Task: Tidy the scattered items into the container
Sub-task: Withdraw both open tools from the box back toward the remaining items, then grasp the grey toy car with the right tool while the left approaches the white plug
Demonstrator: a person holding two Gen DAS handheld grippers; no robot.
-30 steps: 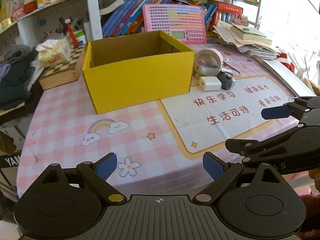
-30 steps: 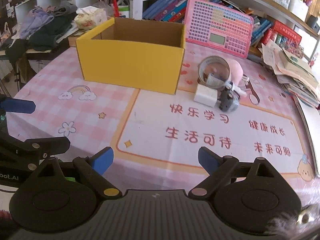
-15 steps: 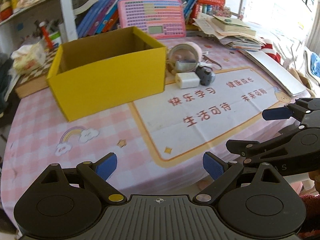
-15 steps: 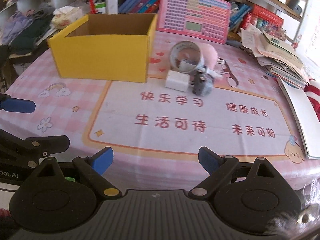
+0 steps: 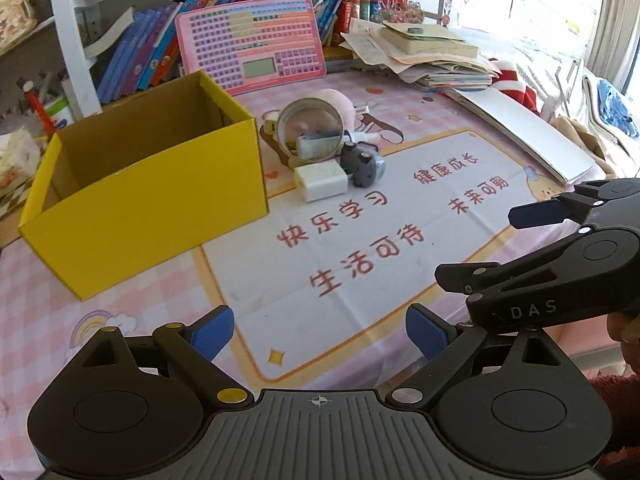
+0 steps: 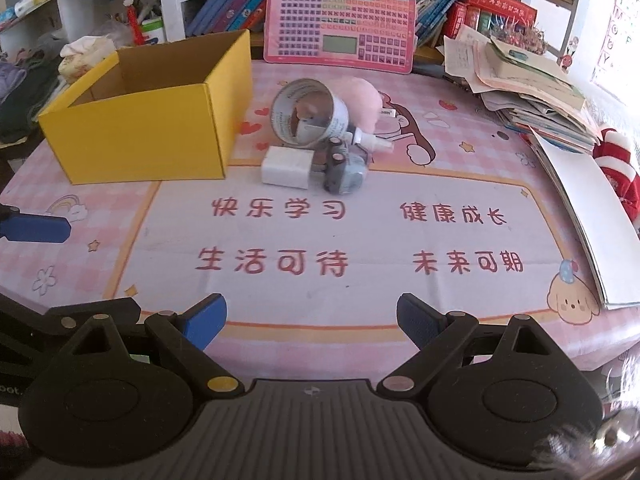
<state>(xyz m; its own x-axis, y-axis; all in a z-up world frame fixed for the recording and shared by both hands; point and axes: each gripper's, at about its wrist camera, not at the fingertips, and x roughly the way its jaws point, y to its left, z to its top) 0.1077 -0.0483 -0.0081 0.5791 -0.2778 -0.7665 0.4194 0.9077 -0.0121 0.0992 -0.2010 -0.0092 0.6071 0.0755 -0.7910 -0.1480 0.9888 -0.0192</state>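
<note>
An open yellow cardboard box (image 5: 152,216) (image 6: 148,136) stands on the pink checked tablecloth, and what shows of its inside is empty. Just right of it lies a small heap: a roll of clear tape (image 5: 310,130) (image 6: 306,114), a white charger block (image 5: 320,186) (image 6: 288,168), a grey toy car (image 5: 362,164) (image 6: 344,170), a pink plush (image 6: 362,102) and a small white bottle (image 6: 374,142). My left gripper (image 5: 318,334) is open and empty near the table's front edge. My right gripper (image 6: 312,322) is open and empty too, well short of the heap.
A pink toy keyboard (image 6: 340,24) leans against the bookshelf behind the heap. Stacked papers and books (image 6: 528,80) and a white board (image 6: 588,212) line the right side. A tissue pack (image 5: 16,156) and clothes lie left of the box.
Both grippers have swung to the right along the table's front edge, so the box and the heap have slid left in both views. The jaws stayed open.
</note>
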